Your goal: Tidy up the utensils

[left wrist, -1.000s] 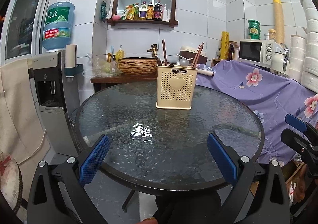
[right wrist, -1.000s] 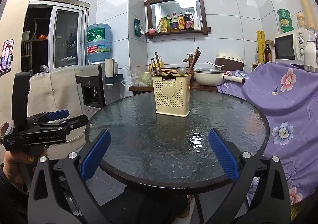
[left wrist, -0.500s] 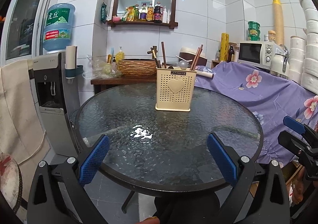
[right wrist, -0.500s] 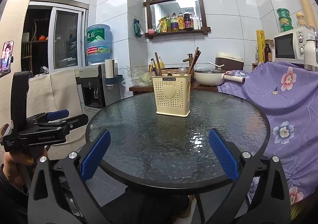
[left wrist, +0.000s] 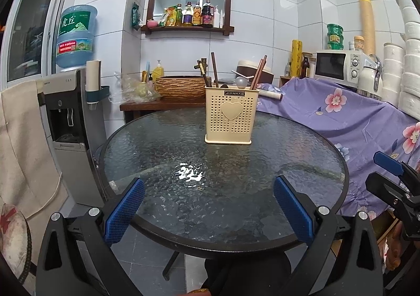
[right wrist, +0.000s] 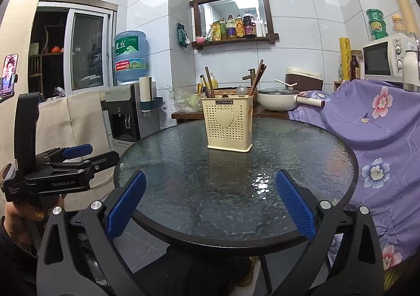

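A cream perforated utensil holder (left wrist: 227, 115) (right wrist: 227, 122) with a heart on its front stands upright on the far half of the round glass table (left wrist: 162, 159) (right wrist: 170, 164). Brown chopsticks (left wrist: 257, 73) (right wrist: 256, 76) and a metal spoon (left wrist: 241, 82) (right wrist: 241, 90) stick out of its top. My left gripper (left wrist: 208, 210) hangs open at the table's near edge, nothing between its blue pads. My right gripper (right wrist: 210, 202) is open too, at the near edge, holding nothing. Each gripper shows at the side of the other's view.
A water dispenser (left wrist: 69, 122) stands left of the table. Purple flowered cloth (left wrist: 354, 117) covers furniture on the right, with a microwave (left wrist: 338, 66) behind. A side table at the back carries a woven basket (left wrist: 181, 87) and a white pot (right wrist: 278, 103).
Both views have shifted only slightly; the holder sits a little lower and nearer in the left wrist view. Both grippers stay open and empty.
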A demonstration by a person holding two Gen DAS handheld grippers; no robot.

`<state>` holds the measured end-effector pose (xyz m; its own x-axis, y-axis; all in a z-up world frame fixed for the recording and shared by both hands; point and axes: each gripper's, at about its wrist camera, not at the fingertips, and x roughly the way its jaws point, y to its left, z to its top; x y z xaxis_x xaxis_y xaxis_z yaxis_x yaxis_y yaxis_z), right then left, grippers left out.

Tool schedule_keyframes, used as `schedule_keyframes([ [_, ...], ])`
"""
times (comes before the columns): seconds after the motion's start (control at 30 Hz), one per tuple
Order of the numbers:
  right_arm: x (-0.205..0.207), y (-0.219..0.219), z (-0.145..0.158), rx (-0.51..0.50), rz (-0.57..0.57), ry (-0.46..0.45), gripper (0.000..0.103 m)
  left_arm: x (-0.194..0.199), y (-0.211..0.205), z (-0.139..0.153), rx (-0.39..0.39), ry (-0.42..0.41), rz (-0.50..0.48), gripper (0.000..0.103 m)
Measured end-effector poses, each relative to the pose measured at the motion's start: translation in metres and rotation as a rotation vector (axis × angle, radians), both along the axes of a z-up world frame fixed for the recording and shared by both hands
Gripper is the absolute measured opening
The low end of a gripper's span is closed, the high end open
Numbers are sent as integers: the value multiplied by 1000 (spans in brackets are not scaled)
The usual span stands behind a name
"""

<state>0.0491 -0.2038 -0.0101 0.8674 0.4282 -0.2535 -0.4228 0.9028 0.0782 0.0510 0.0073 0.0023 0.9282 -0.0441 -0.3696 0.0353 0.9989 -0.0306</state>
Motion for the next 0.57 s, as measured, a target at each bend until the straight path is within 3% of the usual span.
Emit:
schedule_keyframes([
  [0.57,1,1,-1,7,-3,8,97,3,-2,-3,12,23,16,97],
])
